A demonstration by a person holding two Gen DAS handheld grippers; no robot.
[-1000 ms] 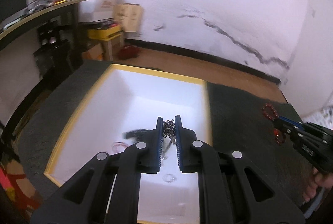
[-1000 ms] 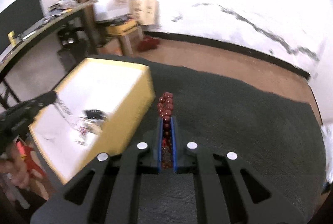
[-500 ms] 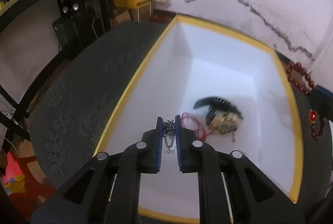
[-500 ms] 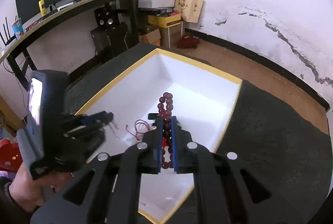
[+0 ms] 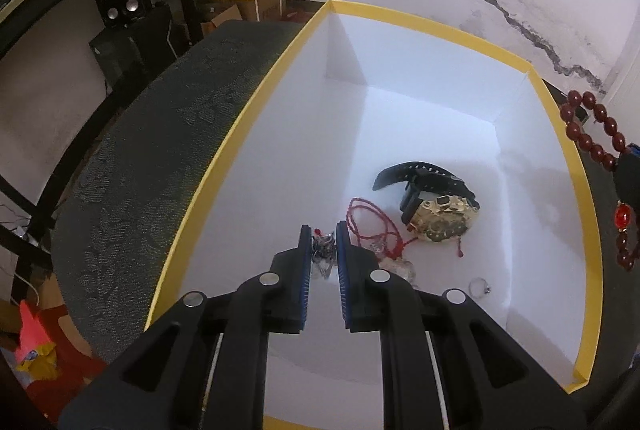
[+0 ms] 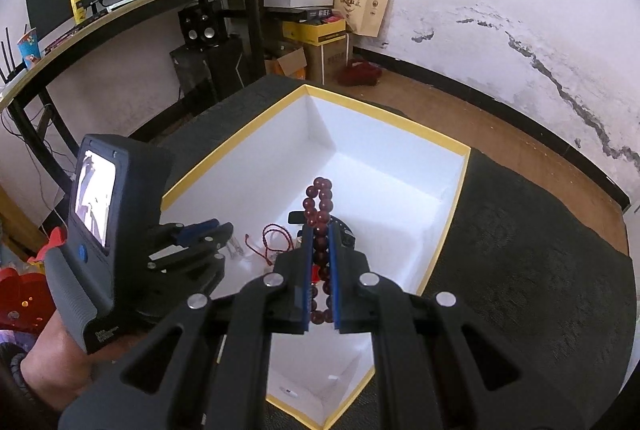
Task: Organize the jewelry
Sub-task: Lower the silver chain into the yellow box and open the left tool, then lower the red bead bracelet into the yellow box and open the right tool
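Here the left gripper [image 5: 323, 244] pinches a silver chain [image 5: 322, 257] over the box [image 5: 432, 26] — the right gripper [image 6: 320, 246] clamps a bead bracelet [image 6: 319, 206].

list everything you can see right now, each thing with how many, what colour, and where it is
Open cardboard box: one, white inside with yellow rim, on the dark cloth.
Dark patterned table cloth: one, dark green-grey, under the box.
Wristwatch: one, gold case with black strap, on the box floor.
Red cord necklace: one, red, beside the watch.
Small ring: one, silver, box floor near corner.
Silver chain: one, silver, between left fingers.
Dark red bead bracelet: one, in right gripper.
Left gripper: black, over box.
Right gripper: black, above box.
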